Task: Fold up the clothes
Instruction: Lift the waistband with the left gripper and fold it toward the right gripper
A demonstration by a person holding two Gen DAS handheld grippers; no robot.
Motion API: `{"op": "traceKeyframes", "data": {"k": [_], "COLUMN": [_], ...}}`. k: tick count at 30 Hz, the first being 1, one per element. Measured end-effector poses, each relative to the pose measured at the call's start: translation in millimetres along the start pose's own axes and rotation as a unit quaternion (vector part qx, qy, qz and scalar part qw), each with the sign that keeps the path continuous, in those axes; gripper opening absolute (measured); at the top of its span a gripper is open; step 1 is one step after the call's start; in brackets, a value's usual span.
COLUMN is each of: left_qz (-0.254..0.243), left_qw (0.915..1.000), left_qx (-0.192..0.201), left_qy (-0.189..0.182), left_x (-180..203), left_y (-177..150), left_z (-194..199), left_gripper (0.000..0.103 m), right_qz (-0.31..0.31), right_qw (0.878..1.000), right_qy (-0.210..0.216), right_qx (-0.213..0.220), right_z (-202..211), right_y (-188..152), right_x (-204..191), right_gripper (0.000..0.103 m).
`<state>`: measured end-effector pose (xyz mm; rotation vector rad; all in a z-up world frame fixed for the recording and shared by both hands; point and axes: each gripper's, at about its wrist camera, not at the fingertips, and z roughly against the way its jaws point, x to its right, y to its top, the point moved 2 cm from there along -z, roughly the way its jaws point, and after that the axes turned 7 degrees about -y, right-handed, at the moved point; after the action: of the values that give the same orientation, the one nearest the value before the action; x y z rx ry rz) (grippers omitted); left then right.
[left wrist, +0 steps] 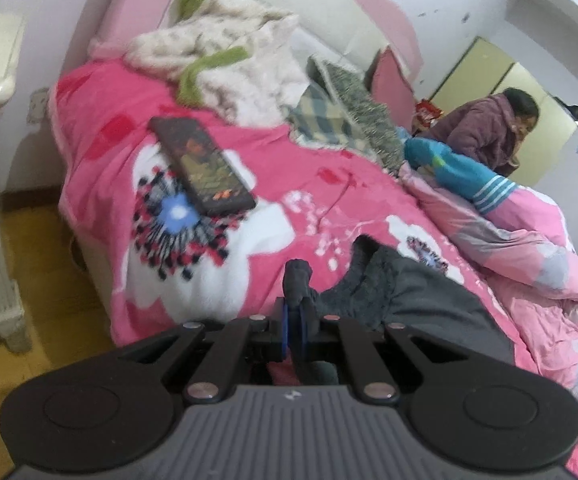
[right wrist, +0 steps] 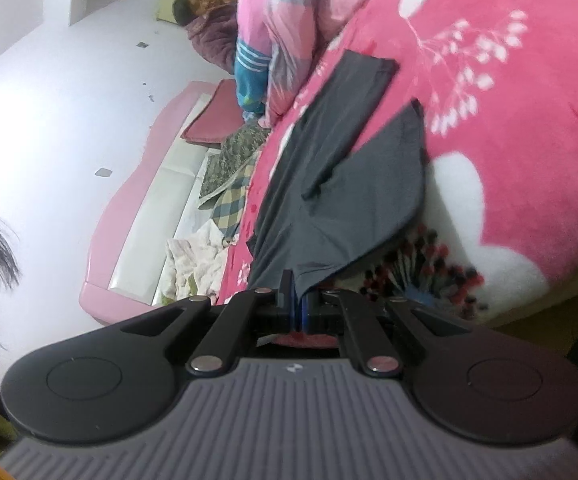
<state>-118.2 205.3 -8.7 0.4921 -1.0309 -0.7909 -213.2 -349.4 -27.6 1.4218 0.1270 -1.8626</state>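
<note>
Both tools pinch the grey garment (right wrist: pixel 341 184); only the left view shows the tablet (left wrist: pixel 203 164).

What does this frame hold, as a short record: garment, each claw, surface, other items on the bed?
garment: dark grey garment, partly spread on the bed
left claw: shut on a bunched dark edge of it
right claw: shut on its edge
surface: pink floral blanket
other items: dark flat box, cream fleece heap, rumpled pink quilt
</note>
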Motion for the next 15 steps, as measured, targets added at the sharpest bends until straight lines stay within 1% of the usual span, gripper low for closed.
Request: {"op": "traceKeyframes", "data": {"k": [3,6,10,15], "left_qz": [-0.015,-0.026,-0.031,-0.036], "left_qw": [0.9996,0.9986,0.9967,0.9952], "left_qx": [0.02,0.037,0.053,0.066], "left_qy": [-0.012,-0.029,-0.054,-0.062], "left_x": [10.3,22.1,38.4,58.6], "left_y": [7.9,17.7,31.3,48.1], "left_z": [-3.3,-14.3,-39.2,-87.6], "left_gripper": [0.007,0.007,0.007,0.007], "right_qz": [0.024,0.051,0.094,0.138], "right_qw": [1.0,0.998,0.995,0.989], "right_qy": [0.011,0.016,0.016,0.027], "right_qx": [0.012,0.022,0.036,0.052], "right_z": [-9.7,-25.8,-54.2,-102.9], "right_y": [17.8,45.6,92.4,156.6], "right_x": [-13.6,-28.9,-51.5,-82.6], "right_gripper": [0.001,0.001,0.001,0.001]}}
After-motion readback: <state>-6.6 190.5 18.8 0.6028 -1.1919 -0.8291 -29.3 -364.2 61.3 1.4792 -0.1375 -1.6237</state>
